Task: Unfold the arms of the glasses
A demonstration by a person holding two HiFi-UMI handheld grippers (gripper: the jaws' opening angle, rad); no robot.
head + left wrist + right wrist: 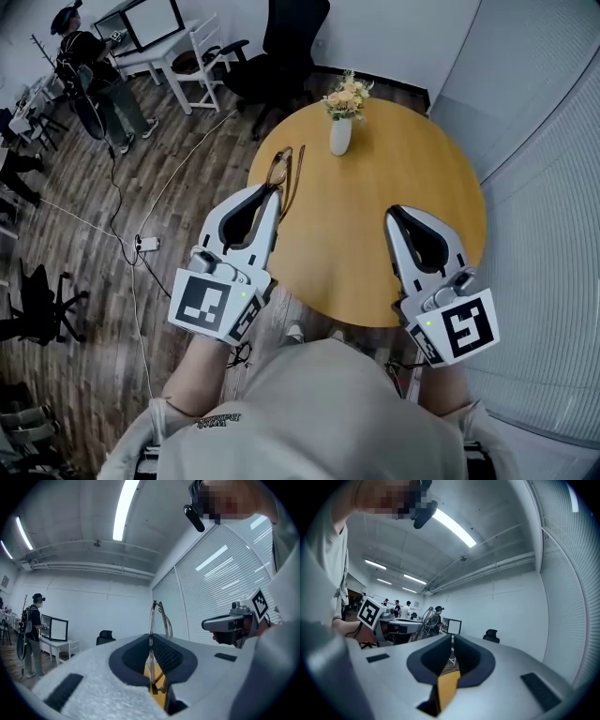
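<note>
Thin brown glasses (upright, aloft)

Left gripper clamping glasses, right gripper closed

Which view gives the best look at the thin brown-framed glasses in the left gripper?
The head view: the thin brown-framed glasses show whole from above, sticking out past the tips of the left gripper. The left gripper view shows them only edge-on, clamped between its jaws. The right gripper view shows them small and far off.
</note>
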